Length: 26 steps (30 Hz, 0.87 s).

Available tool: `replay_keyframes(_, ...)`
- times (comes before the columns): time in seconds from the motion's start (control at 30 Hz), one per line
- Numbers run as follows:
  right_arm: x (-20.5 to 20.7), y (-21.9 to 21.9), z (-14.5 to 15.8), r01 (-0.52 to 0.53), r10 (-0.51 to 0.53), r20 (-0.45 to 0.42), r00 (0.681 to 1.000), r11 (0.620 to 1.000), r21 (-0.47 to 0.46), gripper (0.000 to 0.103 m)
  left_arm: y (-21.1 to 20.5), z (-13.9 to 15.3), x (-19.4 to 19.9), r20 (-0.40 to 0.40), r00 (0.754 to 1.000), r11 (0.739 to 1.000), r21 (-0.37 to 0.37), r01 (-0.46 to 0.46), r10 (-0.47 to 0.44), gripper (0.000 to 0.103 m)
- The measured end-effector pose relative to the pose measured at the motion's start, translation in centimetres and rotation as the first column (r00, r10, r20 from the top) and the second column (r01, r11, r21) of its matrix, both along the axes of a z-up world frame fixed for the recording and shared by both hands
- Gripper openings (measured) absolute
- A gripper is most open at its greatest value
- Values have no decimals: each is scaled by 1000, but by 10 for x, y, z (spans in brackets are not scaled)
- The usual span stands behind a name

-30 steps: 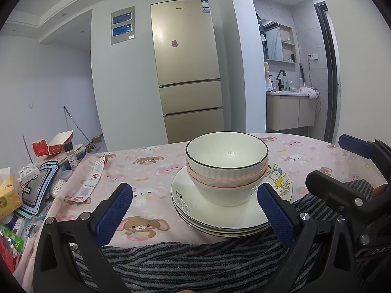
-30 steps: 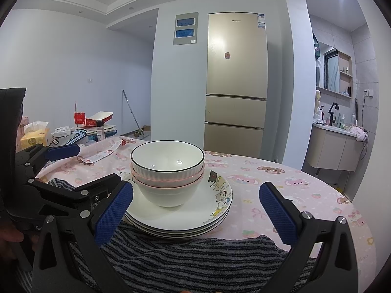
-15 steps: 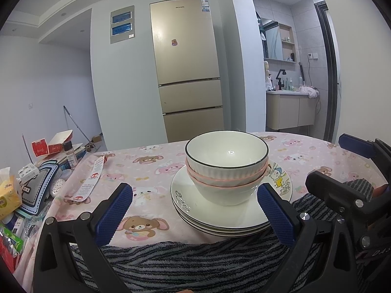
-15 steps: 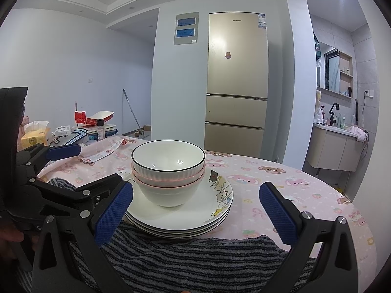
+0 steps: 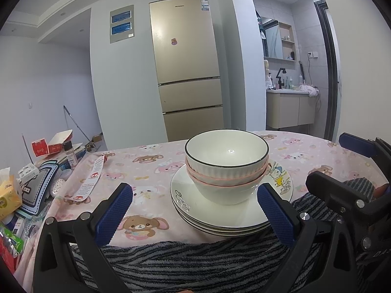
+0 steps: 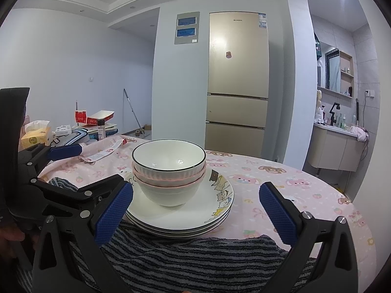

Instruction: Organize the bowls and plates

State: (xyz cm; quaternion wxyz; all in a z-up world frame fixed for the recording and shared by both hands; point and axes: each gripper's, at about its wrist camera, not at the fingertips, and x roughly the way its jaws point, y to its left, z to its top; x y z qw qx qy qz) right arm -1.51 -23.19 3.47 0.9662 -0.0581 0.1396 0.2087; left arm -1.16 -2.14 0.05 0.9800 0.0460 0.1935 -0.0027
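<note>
Left wrist view: the left gripper [image 5: 194,210], with black arms and blue textured pads, is held wide open and nothing is gripped between its fingers. In front of it, on the table covered with a pink cartoon-printed tablecloth [image 5: 151,168], a stack of white round plates with thin dark rims [image 5: 220,219] is seen, and a nest of three ceramic bowls [image 5: 226,171] is placed on the top plate: a white ribbed bowl with a black rim is on top, a pink-edged bowl is under it, and a plain white bowl is at the bottom. A grey and black striped towel [image 5: 195,263] is laid at the near edge of the table, just under the gripper. The right gripper [image 5: 354,168] is visible at the right side of this view. In the right wrist view, the right gripper [image 6: 195,211] is also spread wide and empty, and the same stack of plates [image 6: 185,222] with the bowls [image 6: 168,171] is found between and beyond its pads, not touched by them. A gold-coloured tall refrigerator [image 6: 237,83] is standing against the far wall. Boxes and a tissue pack [image 6: 34,136] are piled at the left.
</note>
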Motion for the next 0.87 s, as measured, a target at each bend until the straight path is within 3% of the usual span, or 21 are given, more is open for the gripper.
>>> replay_keyframes(0.87, 1, 0, 1, 5, -5, 1, 1000, 1000, -4, 103, -1, 0, 0, 2, 1000, 1000, 6, -8, 8, 103)
